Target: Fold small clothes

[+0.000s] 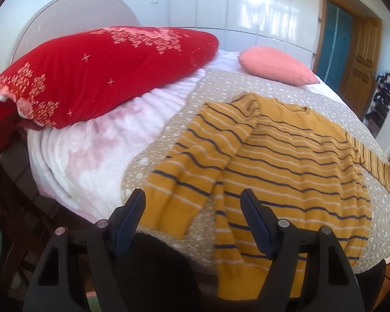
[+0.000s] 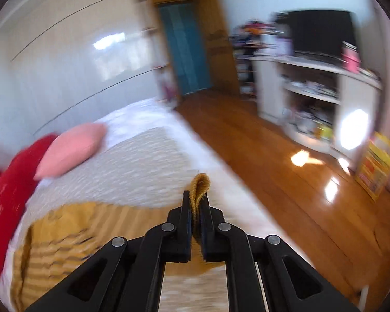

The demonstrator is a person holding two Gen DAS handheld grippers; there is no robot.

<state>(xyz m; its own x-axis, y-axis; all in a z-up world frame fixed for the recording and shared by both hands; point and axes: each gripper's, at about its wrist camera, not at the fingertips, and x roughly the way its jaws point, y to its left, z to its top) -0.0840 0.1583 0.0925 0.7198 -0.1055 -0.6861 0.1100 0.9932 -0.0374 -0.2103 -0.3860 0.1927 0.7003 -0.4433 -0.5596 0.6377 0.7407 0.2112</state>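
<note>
Fold | right tool (image 2: 196, 199) clamps mustard knit striped sweater (image 1: 293, 156) cuff, lifting the sleeve to fold it inward | left tool (image 1: 193, 197) gapes empty above near sleeve

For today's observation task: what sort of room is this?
Most likely a home bedroom: a made bed with a red pillow, a wooden door, and a cluttered shelf unit.

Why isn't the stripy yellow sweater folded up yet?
Only partly folded: the sweater lies mostly spread on the bed, one sleeve across it; the right gripper pinches the other.
</note>
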